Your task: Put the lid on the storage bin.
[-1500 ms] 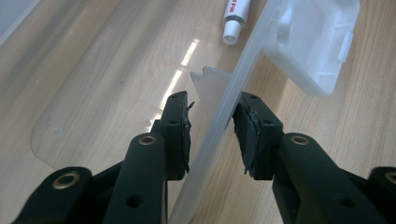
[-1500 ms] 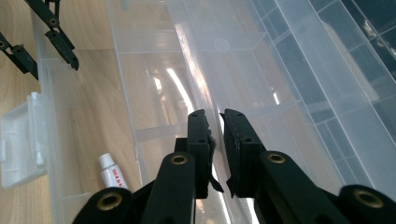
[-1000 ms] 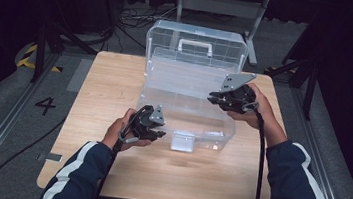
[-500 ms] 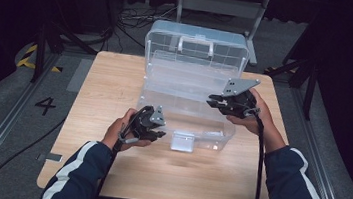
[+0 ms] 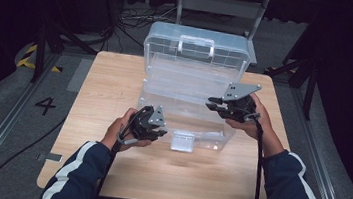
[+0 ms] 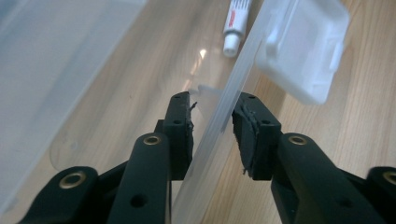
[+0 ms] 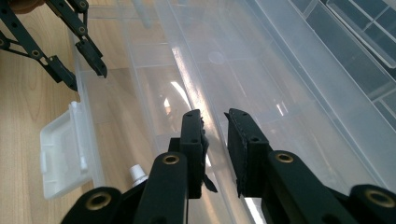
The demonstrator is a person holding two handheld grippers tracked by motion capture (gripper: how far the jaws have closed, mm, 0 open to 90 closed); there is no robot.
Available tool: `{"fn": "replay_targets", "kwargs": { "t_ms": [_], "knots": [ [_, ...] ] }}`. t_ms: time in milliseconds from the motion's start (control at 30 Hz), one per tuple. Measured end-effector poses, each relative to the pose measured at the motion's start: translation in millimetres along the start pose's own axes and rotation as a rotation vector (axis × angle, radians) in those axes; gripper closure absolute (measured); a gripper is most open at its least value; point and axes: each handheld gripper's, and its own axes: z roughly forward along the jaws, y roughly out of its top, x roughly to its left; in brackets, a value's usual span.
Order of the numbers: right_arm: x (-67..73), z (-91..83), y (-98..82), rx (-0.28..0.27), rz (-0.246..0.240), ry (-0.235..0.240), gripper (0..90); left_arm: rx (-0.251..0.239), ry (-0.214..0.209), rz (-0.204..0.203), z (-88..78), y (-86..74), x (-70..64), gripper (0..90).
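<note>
A clear plastic box (image 5: pixel 191 88) lies on the wooden table (image 5: pixel 111 82), its lid (image 5: pixel 198 49) standing up at the back. My left gripper (image 5: pixel 163 130) is at the box's front wall, left of the white latch (image 5: pixel 182 141). In the left gripper view the jaws (image 6: pixel 212 116) straddle that thin wall (image 6: pixel 219 126); they have just been closing, one pad is at the wall and the other stands a little off it. My right gripper (image 5: pixel 211 105) hovers over the box's right side, its jaws (image 7: pixel 214 123) a narrow gap apart with nothing between them.
A small white tube (image 6: pixel 236 23) lies inside the box near the front wall, its cap (image 7: pixel 137 172) visible in the right gripper view. The latch (image 7: pixel 63 158) hangs outside the front wall. Dark stands and cables surround the table's far side.
My right gripper has drifted slightly lower and nearer over the box. The left gripper has stayed at the front wall.
</note>
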Motion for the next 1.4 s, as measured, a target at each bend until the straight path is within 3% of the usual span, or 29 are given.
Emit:
{"fn": "replay_targets", "kwargs": {
  "t_ms": [67, 200, 367, 1067, 1267, 1400],
  "knots": [
    [-0.1, -0.1, -0.8, -0.003, -0.003, 0.003, 76.9, 0.005, 0.014, 0.008, -2.2, -0.7, -0.6, 66.3],
    [1.2, 0.0, -2.0, -0.010, 0.001, 0.000, 76.8, -0.024, -0.001, -0.012, -6.3, -1.8, 0.3, 66.8],
    [1.3, 0.1, -4.1, -0.023, 0.013, 0.000, 76.3, -0.025, 0.005, -0.001, -7.2, -1.5, -0.1, 67.6],
    [5.1, 0.1, -13.9, -0.085, 0.057, -0.007, 75.0, -0.079, 0.022, -0.017, -29.3, -9.0, 2.1, 81.1],
    [6.6, -0.1, -15.3, -0.089, 0.054, -0.012, 74.9, -0.100, 0.027, -0.032, -39.3, -13.3, 5.3, 83.0],
    [6.4, -0.2, -15.9, -0.093, 0.055, -0.011, 75.0, -0.132, 0.064, -0.066, -53.5, -19.9, 12.2, 83.1]
  ]
}}
